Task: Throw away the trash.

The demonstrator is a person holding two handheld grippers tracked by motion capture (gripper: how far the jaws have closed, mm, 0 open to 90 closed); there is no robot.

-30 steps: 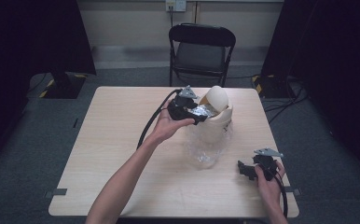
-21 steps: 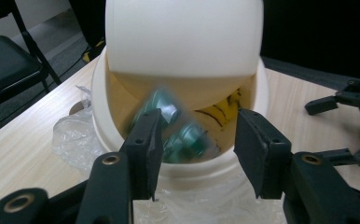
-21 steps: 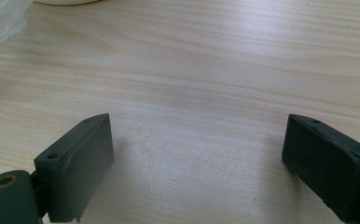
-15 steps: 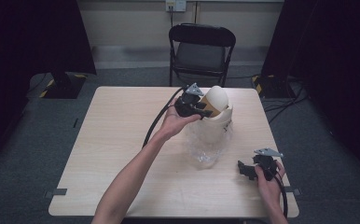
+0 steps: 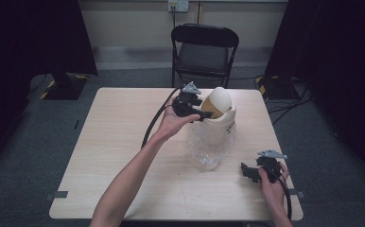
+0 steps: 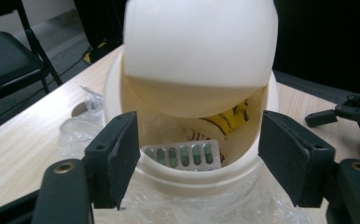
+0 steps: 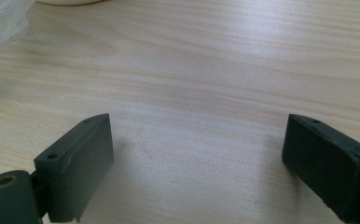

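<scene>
Pills in a blister strip [image 6: 183, 155] lie inside the cream bin [image 5: 217, 124], seen from the left gripper view under its tipped swing lid [image 6: 199, 44]; from above, the strip is hidden. Left tool [image 5: 204, 115] sits at the bin's mouth, its jaws just opened, apart and gripping nothing. Right tool [image 5: 247, 171] rests on the surface [image 5: 114, 156], jaws wide, over bare wood.

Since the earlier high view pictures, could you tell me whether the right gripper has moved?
No. The right gripper sits at the same spot near the table's right front corner.
</scene>
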